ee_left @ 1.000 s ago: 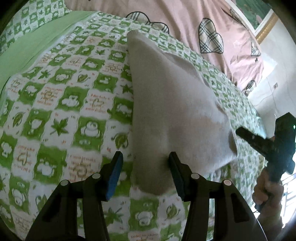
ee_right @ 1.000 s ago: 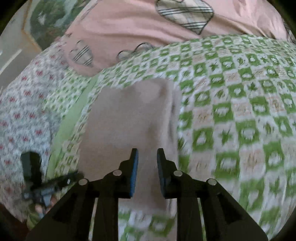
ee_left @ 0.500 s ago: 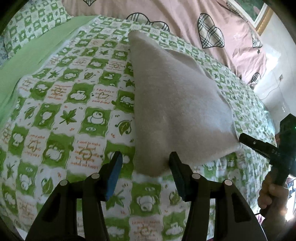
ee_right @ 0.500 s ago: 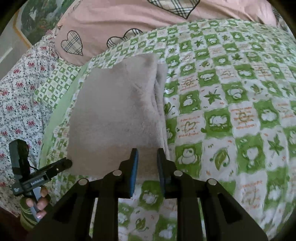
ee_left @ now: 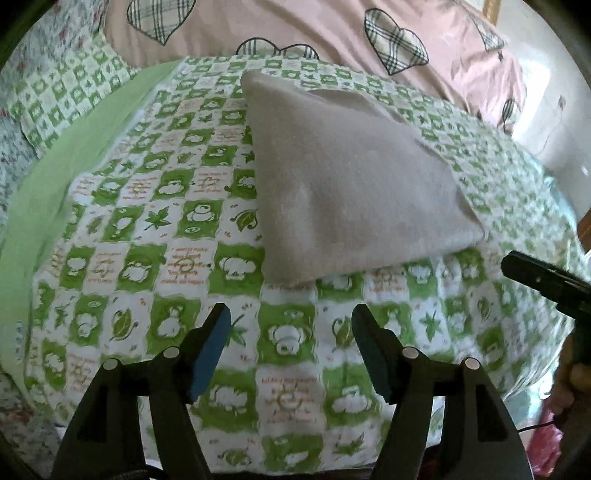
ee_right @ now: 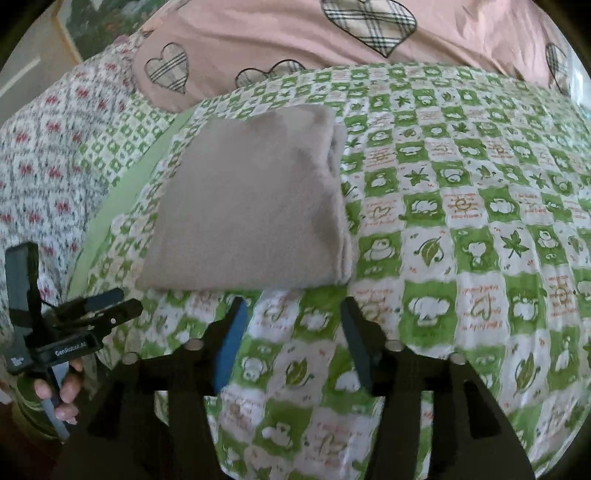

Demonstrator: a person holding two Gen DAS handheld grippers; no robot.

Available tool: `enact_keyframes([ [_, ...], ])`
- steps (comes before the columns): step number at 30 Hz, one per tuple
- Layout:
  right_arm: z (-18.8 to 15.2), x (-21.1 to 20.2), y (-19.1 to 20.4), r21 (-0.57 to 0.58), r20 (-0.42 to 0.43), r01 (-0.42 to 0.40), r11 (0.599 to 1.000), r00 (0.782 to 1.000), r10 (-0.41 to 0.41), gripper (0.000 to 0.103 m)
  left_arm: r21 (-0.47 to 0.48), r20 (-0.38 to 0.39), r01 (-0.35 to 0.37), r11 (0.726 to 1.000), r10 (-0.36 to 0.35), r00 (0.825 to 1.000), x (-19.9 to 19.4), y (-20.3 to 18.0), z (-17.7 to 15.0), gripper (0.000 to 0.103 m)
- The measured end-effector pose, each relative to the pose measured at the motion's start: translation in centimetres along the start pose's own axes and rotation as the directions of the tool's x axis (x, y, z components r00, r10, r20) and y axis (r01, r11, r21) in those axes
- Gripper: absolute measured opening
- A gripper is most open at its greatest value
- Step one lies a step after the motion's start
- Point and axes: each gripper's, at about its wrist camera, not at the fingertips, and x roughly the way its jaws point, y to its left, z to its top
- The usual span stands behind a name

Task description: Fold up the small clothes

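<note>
- And there it lies: the folded grey cloth (ee_left: 354,177) sits flat on the green-and-white checked bedspread (ee_left: 155,258), a neat thick wedge with nothing touching it.
- Left gripper (ee_left: 291,347) hangs just short of the cloth's near edge, and its jaws have just been opening — they stand wide now, with only bedspread between the blue pads.
- Right gripper (ee_right: 290,332) is in the same spot from its own side: just off the near edge of the cloth (ee_right: 251,206), jaws just been opening, wide apart, nothing between them.
- In the right wrist view the layered fold edges stack up along the cloth's right side.
- The left gripper (ee_right: 99,314) shows at the near left of that view, a hand (ee_right: 62,391) wrapped round its handle.
- The right gripper's black fingers (ee_left: 543,280) poke in from the right edge of the left wrist view, beside the cloth's near right corner.
- Far behind, a pink quilt with checked hearts (ee_left: 295,29) lies across the bed.
- To the left, a floral sheet (ee_right: 48,147) runs beside a plain green strip.
</note>
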Motion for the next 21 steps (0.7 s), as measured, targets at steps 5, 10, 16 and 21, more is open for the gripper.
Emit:
enact_keyframes([
  [5, -1.2, -0.3, 0.8, -0.035, -0.003, 0.016, 0.999, 1.0, -0.016, 0.076, 0.029, 0.005, -0.025, 0.999, 0.025, 1.0, -0.7, -0.4, -1.1, 0.079],
  [10, -1.5, -0.1, 0.9, -0.039, -0.014, 0.025, 0.999, 1.0, -0.026, 0.079, 0.025, 0.011, -0.053, 0.998, 0.053, 0.999, -1.0, -0.5, -1.1, 0.08],
  [16, -1.1, 0.4, 1.7, -0.082, -0.015, 0.04, 0.996, 0.999, -0.041, 0.084, 0.031, 0.032, -0.069, 0.997, 0.068, 0.997, -0.8, -0.4, 0.0, 0.081],
  [21, -0.2, 1.1, 2.3, -0.111, -0.026, 0.024, 0.994, 0.999, -0.027, 0.085, 0.018, 0.029, -0.063, 0.998, 0.062, 0.998, -0.7, -0.2, 1.2, 0.081],
])
